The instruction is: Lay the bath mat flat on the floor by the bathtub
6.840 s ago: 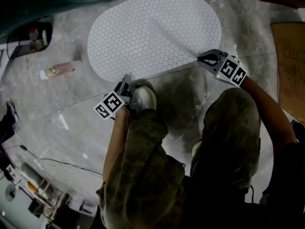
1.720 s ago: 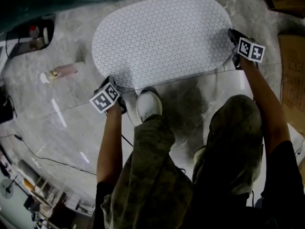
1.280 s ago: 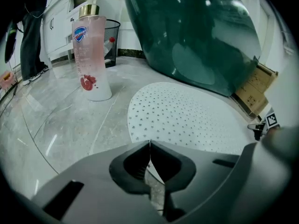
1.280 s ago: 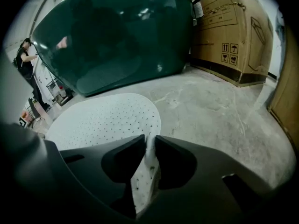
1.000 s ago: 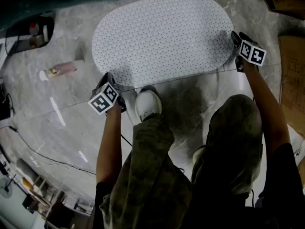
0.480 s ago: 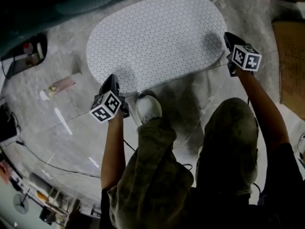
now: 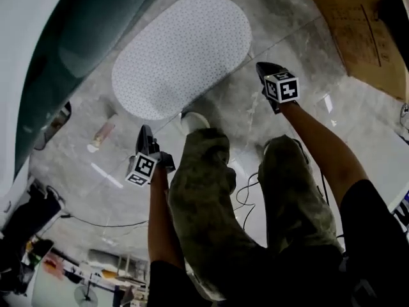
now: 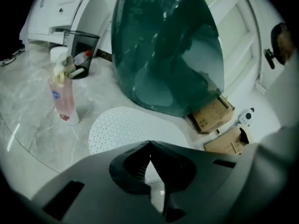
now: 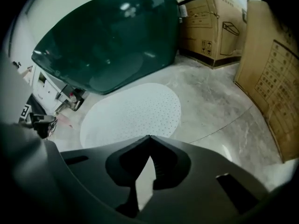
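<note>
The white, dotted oval bath mat (image 7: 182, 53) lies flat on the grey marble floor beside the dark green bathtub (image 7: 77, 40). My left gripper (image 7: 145, 131) hangs shut and empty above the floor, short of the mat's near left end. The right gripper (image 7: 261, 66) is also shut with nothing in it, raised to the right of the mat's near edge. In the left gripper view the mat (image 8: 124, 127) shows past the closed jaws, below the tub (image 8: 163, 45). The right gripper view has the whole mat (image 9: 133, 111) spread out under the tub (image 9: 107, 36).
A pink bottle (image 7: 102, 133) stands on the floor left of the mat, near a black bin (image 8: 79, 50). Cardboard boxes (image 9: 205, 17) and a flat cardboard sheet (image 7: 361, 34) stand at the right. The person's legs and a white shoe (image 7: 192, 119) are just behind the mat; a cable (image 7: 246, 190) lies between the feet.
Both grippers have come off the mat's edges and risen, drawing back from it. The head view has pulled up and away. The mat stays flat where it was.
</note>
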`<move>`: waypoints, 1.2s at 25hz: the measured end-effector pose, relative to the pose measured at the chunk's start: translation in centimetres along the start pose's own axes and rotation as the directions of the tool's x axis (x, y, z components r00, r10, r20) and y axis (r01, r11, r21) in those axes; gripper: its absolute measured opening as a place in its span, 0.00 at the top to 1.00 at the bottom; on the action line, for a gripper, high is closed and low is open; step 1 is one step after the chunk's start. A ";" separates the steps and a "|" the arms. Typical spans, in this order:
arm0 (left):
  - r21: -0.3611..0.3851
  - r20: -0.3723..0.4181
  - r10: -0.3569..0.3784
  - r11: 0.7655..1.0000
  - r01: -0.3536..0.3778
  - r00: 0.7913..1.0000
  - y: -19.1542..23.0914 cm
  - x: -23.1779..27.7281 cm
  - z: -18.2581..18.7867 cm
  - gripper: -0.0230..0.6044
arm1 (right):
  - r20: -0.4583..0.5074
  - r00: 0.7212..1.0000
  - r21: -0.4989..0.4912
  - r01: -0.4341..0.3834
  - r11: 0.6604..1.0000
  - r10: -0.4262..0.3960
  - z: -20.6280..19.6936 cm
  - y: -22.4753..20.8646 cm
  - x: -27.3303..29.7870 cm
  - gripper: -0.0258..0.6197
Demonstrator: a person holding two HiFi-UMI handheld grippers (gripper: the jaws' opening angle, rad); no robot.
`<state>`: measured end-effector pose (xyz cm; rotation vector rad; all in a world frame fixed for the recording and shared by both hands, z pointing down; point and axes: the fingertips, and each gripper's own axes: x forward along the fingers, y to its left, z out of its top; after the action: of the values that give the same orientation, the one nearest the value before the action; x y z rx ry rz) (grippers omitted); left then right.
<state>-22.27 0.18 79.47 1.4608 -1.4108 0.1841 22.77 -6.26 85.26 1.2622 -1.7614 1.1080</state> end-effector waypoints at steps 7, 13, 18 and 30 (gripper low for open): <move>0.136 -0.065 -0.042 0.989 0.050 0.997 -10.3 -9.1 4.6 0.93 | -0.068 0.997 -0.017 -0.022 1.000 0.021 2.3 7.2 -12.6 0.93; 0.092 -0.213 -0.024 0.995 0.045 0.977 -13.6 -16.6 6.1 0.93 | -0.167 0.986 -0.052 0.009 0.999 -0.018 6.9 15.1 -23.6 0.93; 0.120 -0.232 -0.068 0.988 0.098 0.970 -19.8 -23.5 7.7 0.93 | -0.185 0.981 -0.085 0.046 0.995 -0.062 11.3 15.1 -34.6 0.93; 0.123 -0.043 -0.172 0.977 0.176 0.984 -26.2 -43.5 27.0 0.93 | -0.008 0.993 -0.030 0.117 0.993 -0.118 27.1 26.2 -55.9 0.93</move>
<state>-28.21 1.93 22.30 1.6704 -1.2568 0.1876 12.26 -6.55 18.67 1.3227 -1.6676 1.0164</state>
